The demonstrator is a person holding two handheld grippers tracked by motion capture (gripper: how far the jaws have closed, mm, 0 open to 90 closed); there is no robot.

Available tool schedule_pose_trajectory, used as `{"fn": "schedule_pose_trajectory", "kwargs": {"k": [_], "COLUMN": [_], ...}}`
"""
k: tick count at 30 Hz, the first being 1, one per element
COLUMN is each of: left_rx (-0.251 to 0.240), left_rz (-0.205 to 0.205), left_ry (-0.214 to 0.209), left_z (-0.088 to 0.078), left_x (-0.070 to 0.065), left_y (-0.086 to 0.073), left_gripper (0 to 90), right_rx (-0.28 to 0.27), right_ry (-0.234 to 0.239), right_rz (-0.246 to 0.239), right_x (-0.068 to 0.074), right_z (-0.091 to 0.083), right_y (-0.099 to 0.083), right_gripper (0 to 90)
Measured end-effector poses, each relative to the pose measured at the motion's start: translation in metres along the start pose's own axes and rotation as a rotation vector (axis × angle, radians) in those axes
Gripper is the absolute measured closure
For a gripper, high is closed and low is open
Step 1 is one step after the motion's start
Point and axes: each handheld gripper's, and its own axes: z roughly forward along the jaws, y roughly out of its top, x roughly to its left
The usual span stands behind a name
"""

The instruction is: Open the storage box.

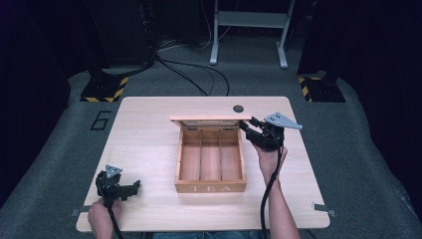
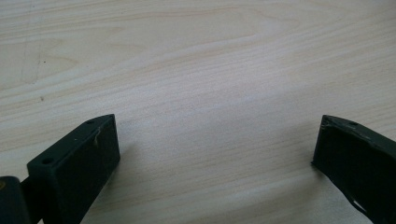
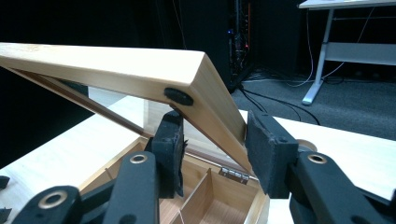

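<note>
A wooden tea box (image 1: 210, 187) marked TEA stands mid-table, its three bare compartments showing. Its lid (image 1: 209, 119) is raised on the back hinges and stands tilted. My right gripper (image 1: 246, 124) is at the lid's right end, shut on the lid's side rail. In the right gripper view the lid (image 3: 116, 65) slants up to the left, and one pad (image 3: 170, 144) sits inside the rail and the other outside, with my right gripper (image 3: 215, 135) straddling it above the box (image 3: 208, 196). My left gripper (image 1: 135, 186) rests low at the table's front left, open (image 2: 215, 140) over bare wood.
A small black disc (image 1: 238, 108) lies on the table (image 1: 149, 144) behind the box. Beyond the table are floor cables (image 1: 199, 74), a white desk frame (image 1: 249, 30), and two stand bases with yellow-black tape (image 1: 104, 89).
</note>
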Motion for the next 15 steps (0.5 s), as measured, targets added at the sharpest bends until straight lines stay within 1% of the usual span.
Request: {"fn": "schedule_pose_trajectory", "kwargs": {"k": [15], "left_rx": [0.0], "left_rz": [0.0], "left_ry": [0.0], "left_z": [0.0], "left_x": [0.0], "left_y": [0.0], "left_gripper": [0.3], "right_rx": [0.001], "right_ry": [0.006], "right_rz": [-0.001], "right_x": [-0.0021], "right_z": [0.0023], "right_y": [0.0032], "right_gripper": [57.4]}}
